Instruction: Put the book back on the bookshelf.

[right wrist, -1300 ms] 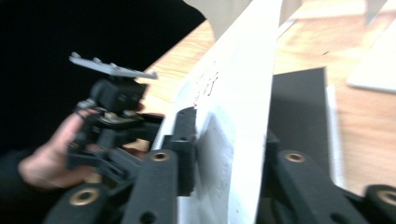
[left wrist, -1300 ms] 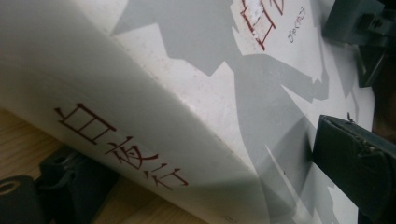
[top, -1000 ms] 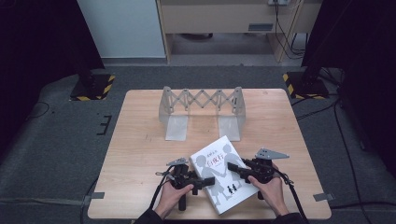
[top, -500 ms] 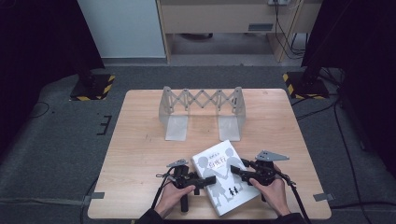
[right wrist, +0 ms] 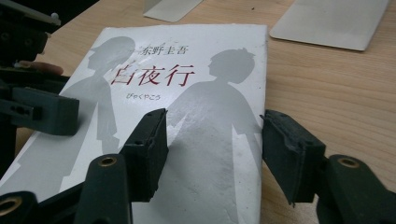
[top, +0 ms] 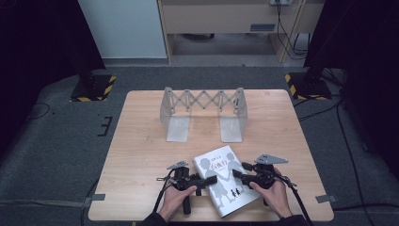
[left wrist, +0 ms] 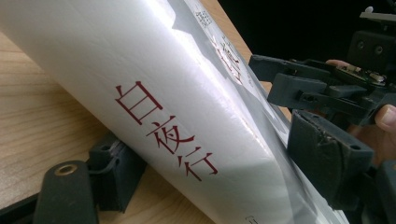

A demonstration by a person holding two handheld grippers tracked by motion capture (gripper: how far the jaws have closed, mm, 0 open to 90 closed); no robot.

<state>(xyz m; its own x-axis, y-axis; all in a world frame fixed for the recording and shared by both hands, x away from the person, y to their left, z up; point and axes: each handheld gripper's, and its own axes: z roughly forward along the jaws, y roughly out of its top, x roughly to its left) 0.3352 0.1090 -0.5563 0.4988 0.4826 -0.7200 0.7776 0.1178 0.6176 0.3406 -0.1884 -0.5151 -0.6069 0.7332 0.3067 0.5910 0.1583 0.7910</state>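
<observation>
A white book (top: 223, 186) with red title characters and grey silhouettes lies near the table's front edge. In the left gripper view its spine (left wrist: 177, 116) runs between my jaws. My left gripper (top: 209, 180) is shut on the book's spine edge, one jaw low by the table and one on the cover. My right gripper (top: 237, 175) is open at the book's right edge. In the right gripper view one finger (right wrist: 149, 144) rests over the cover (right wrist: 201, 102) and the other stands just off the edge above bare wood.
A grey metal extending book rack (top: 203, 110) with two flat base plates stands at the table's middle back. The wooden table (top: 141, 155) is bare to the left and right of the book. Its front edge lies just behind my hands.
The book has slid a little toward the table's front edge, and both grippers have come back with it.
</observation>
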